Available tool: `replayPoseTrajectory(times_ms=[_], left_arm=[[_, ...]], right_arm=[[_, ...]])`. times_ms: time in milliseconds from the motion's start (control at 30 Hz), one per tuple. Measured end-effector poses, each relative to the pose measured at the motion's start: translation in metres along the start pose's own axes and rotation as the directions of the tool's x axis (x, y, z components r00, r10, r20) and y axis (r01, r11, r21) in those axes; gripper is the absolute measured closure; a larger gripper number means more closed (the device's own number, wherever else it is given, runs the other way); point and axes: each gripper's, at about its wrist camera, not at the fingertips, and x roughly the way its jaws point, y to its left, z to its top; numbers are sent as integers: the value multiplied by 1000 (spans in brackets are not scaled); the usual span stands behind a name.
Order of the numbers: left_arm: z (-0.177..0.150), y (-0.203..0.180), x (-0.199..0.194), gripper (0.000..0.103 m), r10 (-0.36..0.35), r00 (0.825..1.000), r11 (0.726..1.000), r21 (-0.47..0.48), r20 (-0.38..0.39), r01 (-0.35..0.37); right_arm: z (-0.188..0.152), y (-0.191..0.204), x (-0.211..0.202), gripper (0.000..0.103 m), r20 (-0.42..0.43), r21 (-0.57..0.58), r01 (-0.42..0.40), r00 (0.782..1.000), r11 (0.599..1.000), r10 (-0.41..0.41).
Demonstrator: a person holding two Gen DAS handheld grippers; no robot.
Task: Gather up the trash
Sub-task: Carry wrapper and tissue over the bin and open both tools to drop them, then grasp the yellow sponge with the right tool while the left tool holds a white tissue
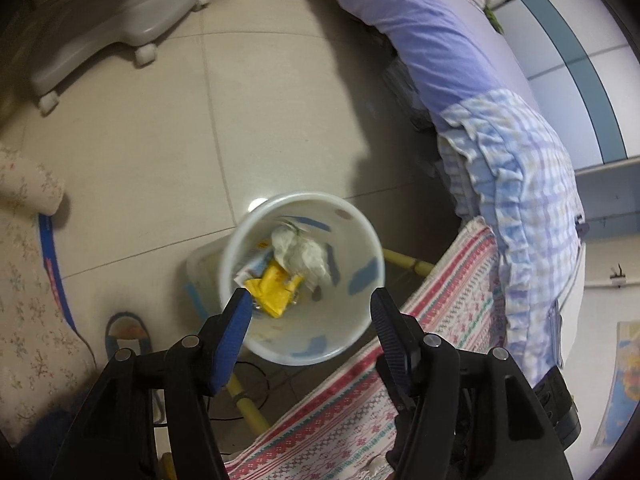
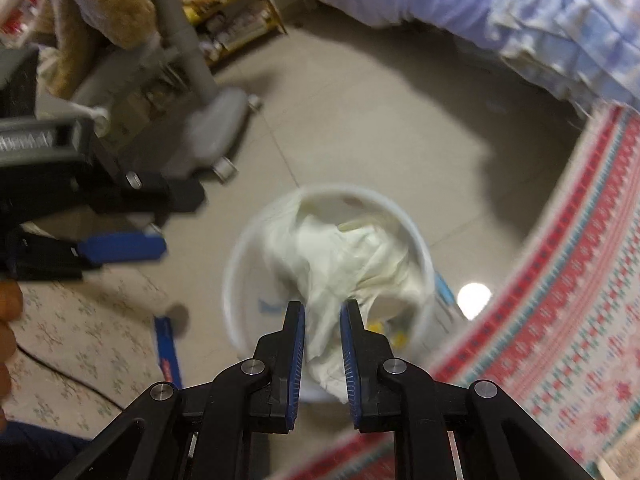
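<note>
In the left wrist view, a white bin (image 1: pixel 302 280) is seen from above on the tiled floor (image 1: pixel 160 140). Inside the bin, a crumpled tissue (image 1: pixel 302 254) lies against a yellow wrapper (image 1: pixel 274 288), with other scraps beneath them. The left gripper (image 1: pixel 311 308) is held over the near rim of the bin with its jaws spread wide and nothing between them; its blue-padded fingers (image 1: pixel 236 332) frame the bin's opening. Just beside the bin on the right, a red-patterned cloth (image 1: pixel 440 308) is draped, and beyond the bin a bed with lilac bedding (image 1: pixel 440 40) is visible. Far beyond the bin on the left, the wheeled grey base of a chair (image 1: pixel 120 28) stands on the floor.

In the right wrist view, which is blurred, the same bin (image 2: pixel 240 280) is seen below the right gripper (image 2: pixel 323 320). A large white crumpled sheet (image 2: pixel 344 256) hangs over the bin's opening, and its lower end passes between the right gripper's jaws. The jaws are slightly parted; whether the pads press on the sheet cannot be told. The yellow wrapper (image 2: pixel 376 326) shows faintly inside the bin under the sheet. The left gripper (image 2: pixel 132 236) is seen to the left of the bin with its jaws apart. The patterned cloth (image 2: pixel 560 280) lies just right of the bin.
</note>
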Motion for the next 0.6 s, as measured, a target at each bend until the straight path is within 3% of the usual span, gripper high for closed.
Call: replayPoseTrajectory(times_ms=[33, 67, 100, 300, 500, 600], left_arm=[[0, 3, -1, 39, 2, 1000, 1000, -5, 0, -2], [-1, 5, -2, 38, 0, 1000, 1000, -5, -3, 0], [-2, 6, -3, 39, -1, 1000, 1000, -3, -4, 1], [-17, -5, -14, 39, -9, 1000, 998, 64, 14, 8], [-51, -32, -19, 38, -10, 1000, 979, 203, 22, 6], [-75, -49, -14, 38, -20, 1000, 960, 279, -16, 24]], right_arm=[[2, 3, 2, 68, 12, 0, -11, 1000, 1000, 11], [4, 5, 5, 46, 18, 0, 2, 1000, 1000, -2], [4, 6, 6, 35, 25, -1, 27, 999, 1000, -27], [2, -5, 2, 35, -1, 17, 83, 997, 996, -83], [-4, -31, -38, 35, 20, 108, 129, 991, 986, -132], [-7, -42, -67, 35, 52, 164, 142, 987, 976, -152]])
